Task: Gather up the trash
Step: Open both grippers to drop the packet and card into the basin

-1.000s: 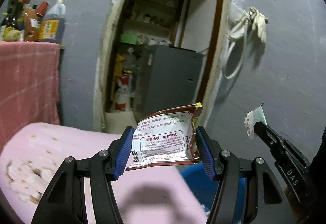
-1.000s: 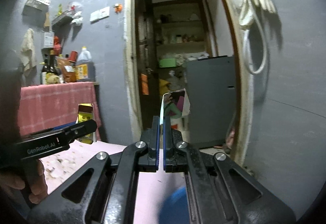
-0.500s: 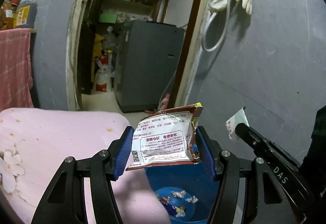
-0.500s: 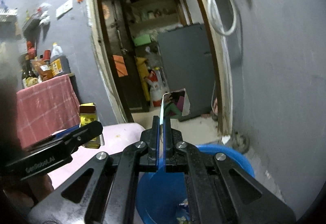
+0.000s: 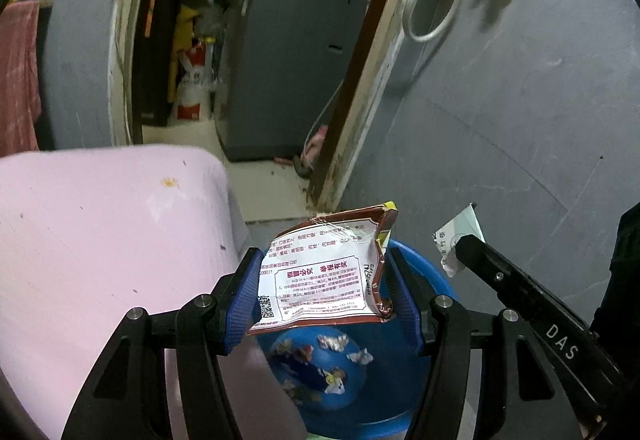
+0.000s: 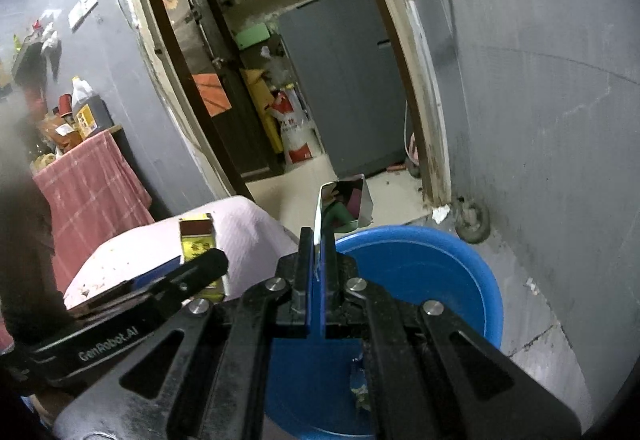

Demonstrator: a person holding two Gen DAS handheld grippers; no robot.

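Trash in both tongs rn: left gripper [image 5: 322, 290] pinches a crumpled snack wrapper [image 5: 324, 272] across its width, pads spread about halfway & pressing on both edges. Right gripper [image 6: 316, 260] is pressed nearly flat together on a thin foil-lined scrap [image 6: 346, 206] that sticks up past the tips.

Both pieces hang over or near the blue basin [image 6: 452, 260], which sits on the floor next to the pink-covered table [image 5: 100, 224], by the grey wall. Basin bottom already has small torn bits in it.

Step, as I read it: drop both in. To do it well I'd get each tip over the basin's middle, not the rim, low enough that light film won't drift out, then open fully. The scrap may cling to the pad, so a small shake could be needed. From the left cam the wrapper's over the opening; the right scrap looks closer to the near-left rim, so I'd nudge it inward first.

Wrapper: white printed panel w/ red text & QR code, brown-red border, yellow corner, creased, torn top. Scrap: shiny inside, bent, w/ coloured print.
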